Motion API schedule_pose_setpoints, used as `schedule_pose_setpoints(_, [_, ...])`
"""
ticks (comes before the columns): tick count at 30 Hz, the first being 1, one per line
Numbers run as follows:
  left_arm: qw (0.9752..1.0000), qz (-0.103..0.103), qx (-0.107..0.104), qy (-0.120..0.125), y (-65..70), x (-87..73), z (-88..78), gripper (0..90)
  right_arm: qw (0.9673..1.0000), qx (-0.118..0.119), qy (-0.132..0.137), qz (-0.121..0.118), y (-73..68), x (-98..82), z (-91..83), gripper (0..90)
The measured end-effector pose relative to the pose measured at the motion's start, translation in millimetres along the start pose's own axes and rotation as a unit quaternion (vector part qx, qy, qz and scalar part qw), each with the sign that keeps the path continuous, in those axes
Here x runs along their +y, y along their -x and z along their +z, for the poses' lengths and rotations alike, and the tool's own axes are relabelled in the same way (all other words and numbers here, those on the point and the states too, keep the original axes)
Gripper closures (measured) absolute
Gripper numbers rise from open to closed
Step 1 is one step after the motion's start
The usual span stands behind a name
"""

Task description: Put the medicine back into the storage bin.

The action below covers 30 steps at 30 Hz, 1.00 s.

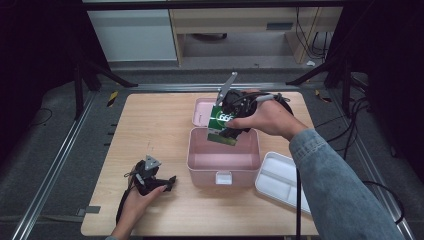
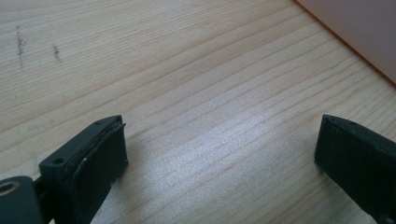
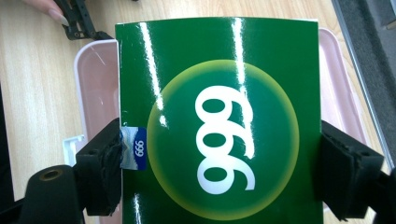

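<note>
Pale wood-grain tabletop (image 1: 150, 130) at centre frame, dark room around it, grey floor and light cabinets at the top. One pink plastic box (image 1: 223, 159), rectangular with rounded corners, open; one white lid (image 1: 280, 180) at lower right. One glossy green packet (image 3: 219, 121) marked 999, above the box at centre. Right gripper (image 1: 231, 120): fingers clamp the packet's two edges. Left gripper (image 2: 219, 154), lower left: fingers wide apart, holding nothing, over bare wood.

Two grippers: left gripper (image 1: 170, 181), right gripper (image 1: 231, 131). One green box (image 3: 219, 121). One pink container (image 1: 223, 160). One pink lid (image 1: 202, 111). One white divided tray (image 1: 280, 179). One wooden table (image 1: 150, 125).
</note>
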<state>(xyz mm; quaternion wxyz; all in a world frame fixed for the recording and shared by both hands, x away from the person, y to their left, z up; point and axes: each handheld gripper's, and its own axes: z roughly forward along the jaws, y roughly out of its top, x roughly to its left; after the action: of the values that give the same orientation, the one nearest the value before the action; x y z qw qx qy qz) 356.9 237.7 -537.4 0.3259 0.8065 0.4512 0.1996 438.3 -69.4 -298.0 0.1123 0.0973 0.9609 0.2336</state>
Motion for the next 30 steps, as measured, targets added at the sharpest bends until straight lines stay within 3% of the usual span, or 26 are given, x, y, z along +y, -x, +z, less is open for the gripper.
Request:
schedule_pose_setpoints(10, [1.0,0.001,0.0,-0.001,-0.2,0.1,-0.3,1.7,0.9996,0.02,-0.007,-0.019,-10.5,14.9,17.2,17.4])
schedule_pose_setpoints(30, [1.0,-0.001,0.0,0.0,0.0,0.1,-0.1,1.6,0.9977,0.047,-0.029,-0.04,-19.1,26.7,59.2,17.4])
